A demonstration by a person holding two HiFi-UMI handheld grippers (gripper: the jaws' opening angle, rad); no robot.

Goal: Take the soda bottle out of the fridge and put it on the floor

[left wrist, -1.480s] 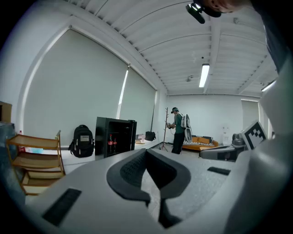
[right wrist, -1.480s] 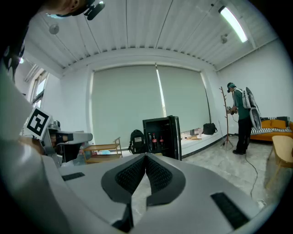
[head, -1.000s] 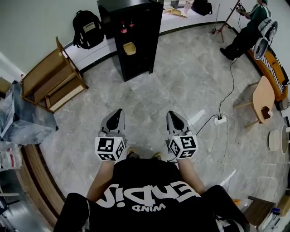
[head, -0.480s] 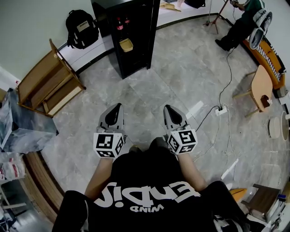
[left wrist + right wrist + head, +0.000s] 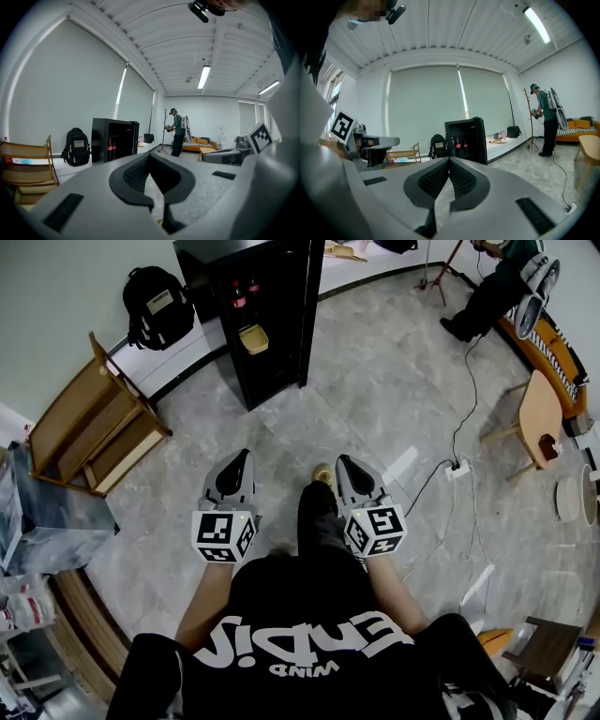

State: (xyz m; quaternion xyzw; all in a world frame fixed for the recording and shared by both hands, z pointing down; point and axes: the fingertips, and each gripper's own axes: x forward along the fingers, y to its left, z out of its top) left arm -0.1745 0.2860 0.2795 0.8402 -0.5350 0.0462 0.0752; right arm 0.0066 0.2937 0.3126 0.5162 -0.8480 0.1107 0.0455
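The black fridge [image 5: 267, 320] stands by the far wall with its door open. Two red-capped soda bottles [image 5: 242, 292] stand on its upper shelf, and a yellow container [image 5: 253, 338] sits lower inside. Both grippers hover over the floor well short of the fridge and point toward it. My left gripper [image 5: 242, 458] is shut with nothing in it, and so is my right gripper [image 5: 343, 462]. The left gripper view shows the fridge [image 5: 114, 144] and the bottles [image 5: 111, 149] beyond the shut left gripper [image 5: 150, 157]. In the right gripper view the bottles [image 5: 459, 146] stand past the shut right gripper [image 5: 449, 161].
A black backpack [image 5: 153, 306] leans on the wall left of the fridge. A wooden rack [image 5: 89, 432] lies to the left. A power strip [image 5: 457, 468] and cable cross the floor on the right, near a wooden stool [image 5: 542, 418]. A person [image 5: 487, 287] stands far right.
The person carrying the grippers has stepped toward the fridge, a foot now showing between them. Both grippers moved forward together and stayed shut.
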